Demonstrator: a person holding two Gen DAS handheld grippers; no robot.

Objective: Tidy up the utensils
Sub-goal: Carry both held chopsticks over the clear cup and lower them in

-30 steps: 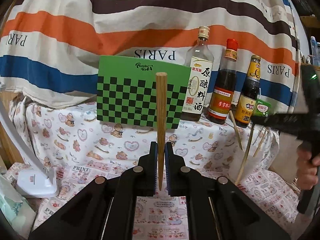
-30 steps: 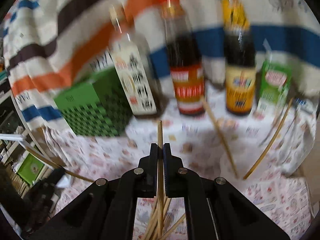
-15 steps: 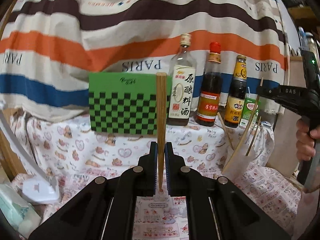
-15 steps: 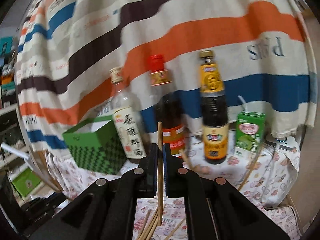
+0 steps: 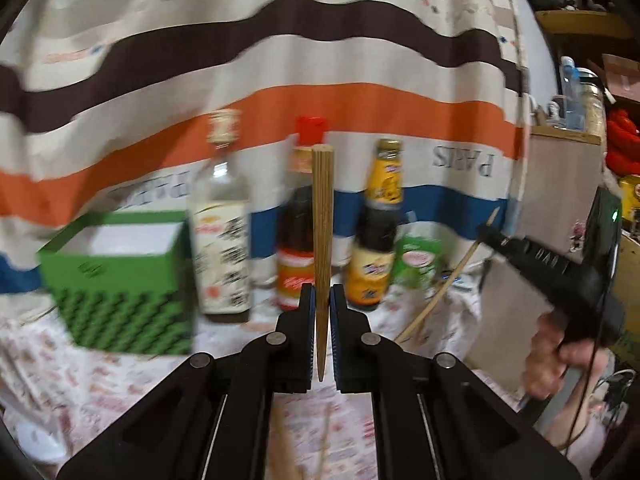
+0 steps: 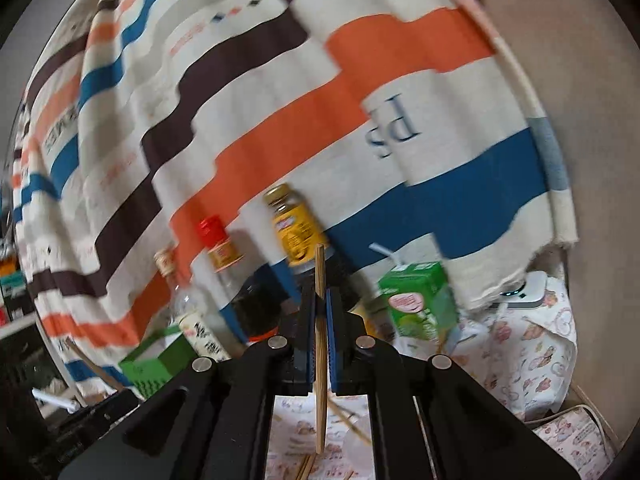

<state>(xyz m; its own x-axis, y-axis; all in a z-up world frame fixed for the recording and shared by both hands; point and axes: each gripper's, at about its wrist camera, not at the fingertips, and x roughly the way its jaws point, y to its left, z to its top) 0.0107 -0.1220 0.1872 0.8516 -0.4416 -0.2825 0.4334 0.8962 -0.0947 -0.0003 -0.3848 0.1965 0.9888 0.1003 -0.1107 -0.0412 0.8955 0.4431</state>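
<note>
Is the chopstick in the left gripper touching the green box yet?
Apart. In the left wrist view the chopstick stands upright, clamped in the left gripper jaws, while the green box sits well off to its left with tablecloth between.

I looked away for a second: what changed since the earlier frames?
Both claws lifted and swung: the left now looks down into the open green box, the right tilted upward. Each stays shut on its chopstick. Bottles unmoved.
</note>
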